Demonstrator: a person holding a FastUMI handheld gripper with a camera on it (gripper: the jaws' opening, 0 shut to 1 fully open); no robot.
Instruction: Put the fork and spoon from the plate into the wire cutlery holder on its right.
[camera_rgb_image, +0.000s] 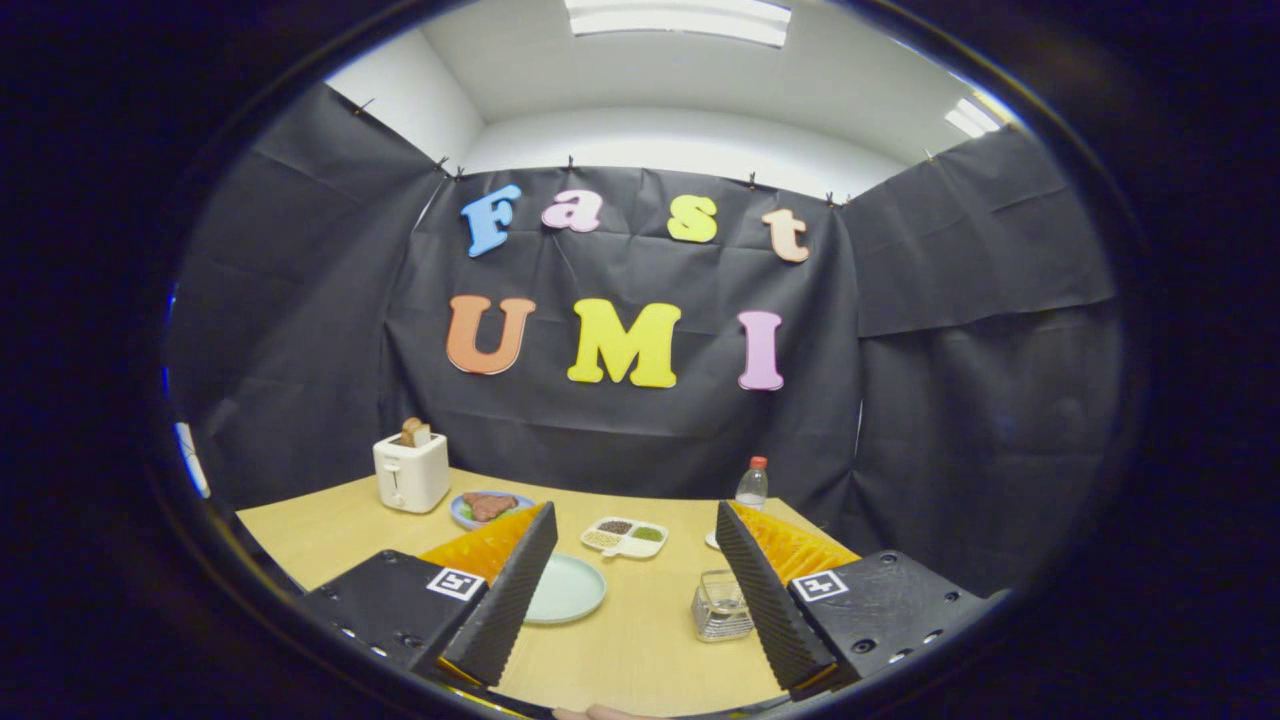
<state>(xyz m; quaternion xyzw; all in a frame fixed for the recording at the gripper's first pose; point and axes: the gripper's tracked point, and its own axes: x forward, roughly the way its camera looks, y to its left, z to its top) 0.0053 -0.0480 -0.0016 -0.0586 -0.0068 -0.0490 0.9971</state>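
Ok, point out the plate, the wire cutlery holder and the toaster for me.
plate (572, 590), gripper view, on its bare pale-green face beside the left finger of the open claw.
wire cutlery holder (720, 606), gripper view, on its front wall.
toaster (410, 472), gripper view, on its white side.

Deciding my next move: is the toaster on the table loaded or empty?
Loaded. A slice of bread sticks up out of the white toaster, which stands upright on the table well beyond the open tongs.
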